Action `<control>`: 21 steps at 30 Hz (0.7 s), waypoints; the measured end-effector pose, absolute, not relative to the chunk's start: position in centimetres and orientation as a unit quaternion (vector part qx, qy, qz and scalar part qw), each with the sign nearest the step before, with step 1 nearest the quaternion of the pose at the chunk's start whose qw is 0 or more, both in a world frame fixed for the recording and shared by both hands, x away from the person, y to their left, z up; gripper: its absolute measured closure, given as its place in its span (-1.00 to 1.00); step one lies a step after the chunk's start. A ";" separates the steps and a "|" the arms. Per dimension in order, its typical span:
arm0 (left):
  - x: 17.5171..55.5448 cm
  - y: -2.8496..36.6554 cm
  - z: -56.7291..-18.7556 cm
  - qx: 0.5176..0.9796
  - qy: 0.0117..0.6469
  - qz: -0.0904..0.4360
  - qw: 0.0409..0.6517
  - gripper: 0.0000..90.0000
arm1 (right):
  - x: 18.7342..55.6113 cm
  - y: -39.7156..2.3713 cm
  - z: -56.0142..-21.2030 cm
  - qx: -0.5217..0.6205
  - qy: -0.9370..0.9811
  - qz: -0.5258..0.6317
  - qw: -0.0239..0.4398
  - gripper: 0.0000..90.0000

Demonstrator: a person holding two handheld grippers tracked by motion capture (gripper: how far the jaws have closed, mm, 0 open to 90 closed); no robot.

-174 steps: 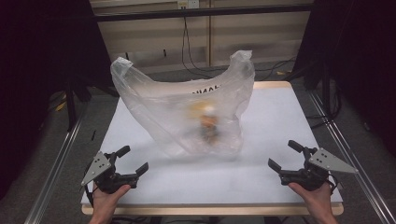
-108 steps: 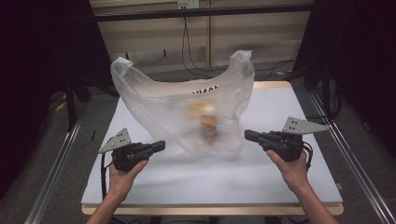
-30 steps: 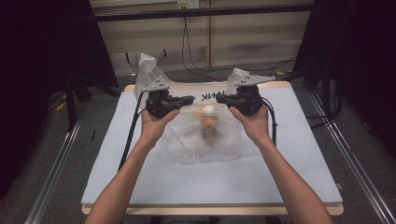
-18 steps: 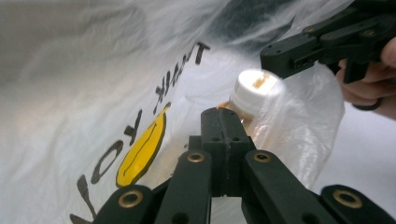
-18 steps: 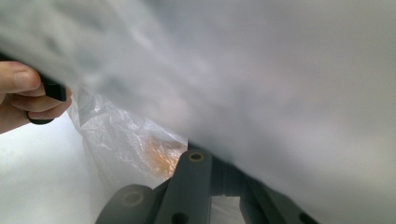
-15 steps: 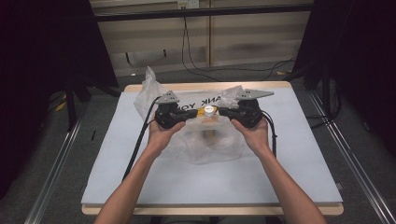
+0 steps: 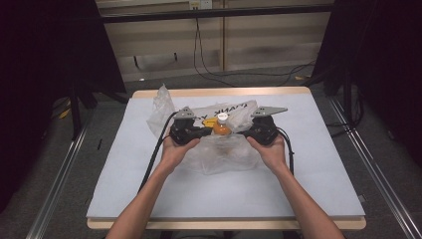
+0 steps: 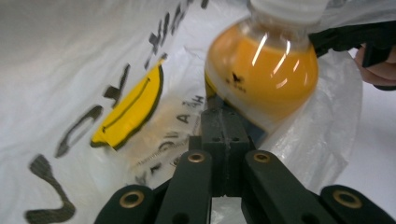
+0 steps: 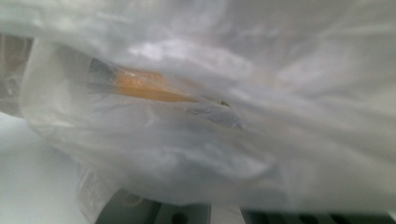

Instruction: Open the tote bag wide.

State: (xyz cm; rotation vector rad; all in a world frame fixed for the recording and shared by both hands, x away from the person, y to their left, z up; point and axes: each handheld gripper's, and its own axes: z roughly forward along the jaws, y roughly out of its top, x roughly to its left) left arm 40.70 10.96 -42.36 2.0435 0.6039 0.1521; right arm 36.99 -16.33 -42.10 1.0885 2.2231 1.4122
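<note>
On the tabletop [image 7: 149,199], near its middle, lies a crumpled clear bag [image 7: 219,154] with an orange bottle [image 7: 221,126] poking from it. Left hand-held gripper [image 7: 191,132] has its jaws together on bag film beside the bottle. Right hand-held gripper [image 7: 256,132] presses into the bag; jaw state I cannot tell.

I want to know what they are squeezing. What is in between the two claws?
In the high view, a bottle of orange drink with a white cap stands between the left claw and the right claw, inside the clear plastic bag.
</note>
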 end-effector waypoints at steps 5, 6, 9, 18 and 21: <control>40.5 11.1 -43.7 0.845 0.247 0.051 0.472 1.00 | 36.8 -16.6 -43.5 0.380 0.781 0.475 0.137 1.00; 40.6 11.2 -44.0 0.846 0.251 0.052 0.468 1.00 | 36.9 -16.7 -43.9 0.383 0.782 0.473 0.135 1.00; 40.7 11.8 -44.9 0.847 0.259 0.049 0.461 1.00 | 37.0 -17.2 -44.9 0.395 0.781 0.467 0.129 1.00; 40.9 13.0 -47.1 0.855 0.276 0.039 0.437 1.00 | 37.7 -17.4 -47.8 0.406 0.800 0.427 0.112 1.00; 41.1 13.8 -47.7 0.856 0.288 0.041 0.427 1.00 | 37.8 -17.8 -48.4 0.411 0.802 0.419 0.108 1.00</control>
